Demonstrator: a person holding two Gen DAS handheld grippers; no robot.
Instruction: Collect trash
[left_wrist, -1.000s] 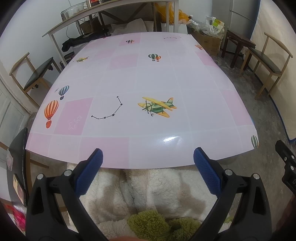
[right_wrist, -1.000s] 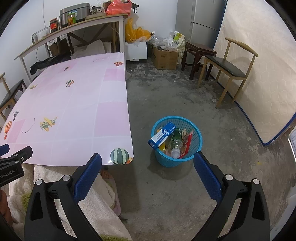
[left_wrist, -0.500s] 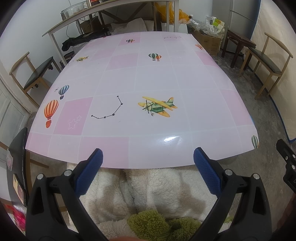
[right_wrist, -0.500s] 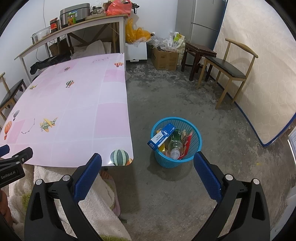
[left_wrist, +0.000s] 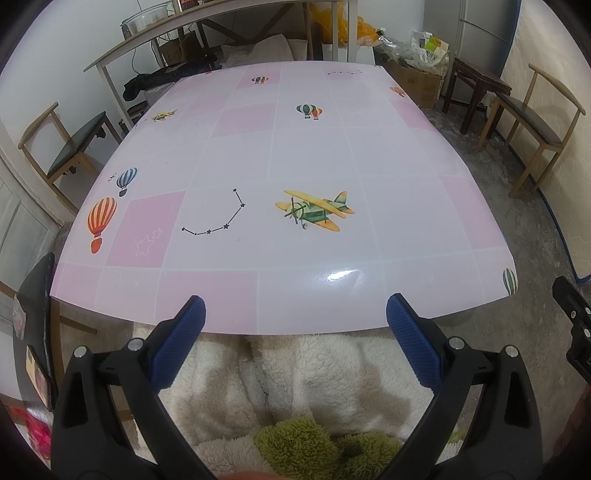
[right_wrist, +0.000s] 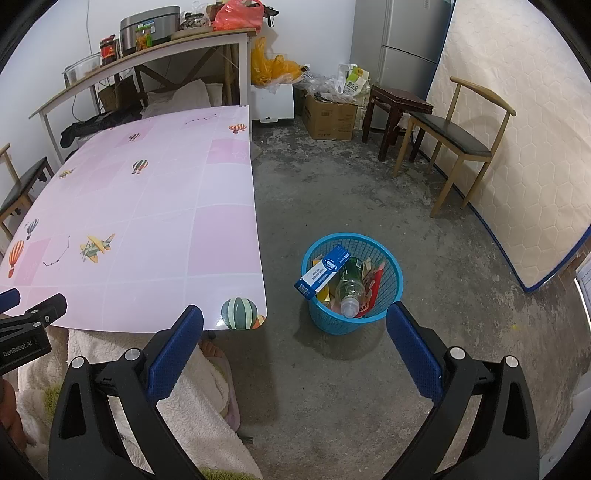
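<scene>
The desk (left_wrist: 332, 155), covered in a pink checked sheet printed with balloons and an aeroplane, filled the left wrist view. On the concrete floor (right_wrist: 332, 184) to the right of the desk's near corner stood a blue mesh basket (right_wrist: 391, 273) holding the trash. A blue-and-white box (right_wrist: 325, 271) lay propped on the basket's left rim, its long axis running from lower left, past the rim, to upper right. Beside it a clear plastic bottle (right_wrist: 350, 286) lay tilted, its cap end toward the camera and its base deeper in the basket. Red and yellow wrappers (right_wrist: 373, 284) lay beside the bottle. The left gripper (left_wrist: 295, 317) hung at the near desk edge and the right gripper (right_wrist: 294, 326) above the floor near the basket; the 2 fingers of each were spread wide, holding nothing.
</scene>
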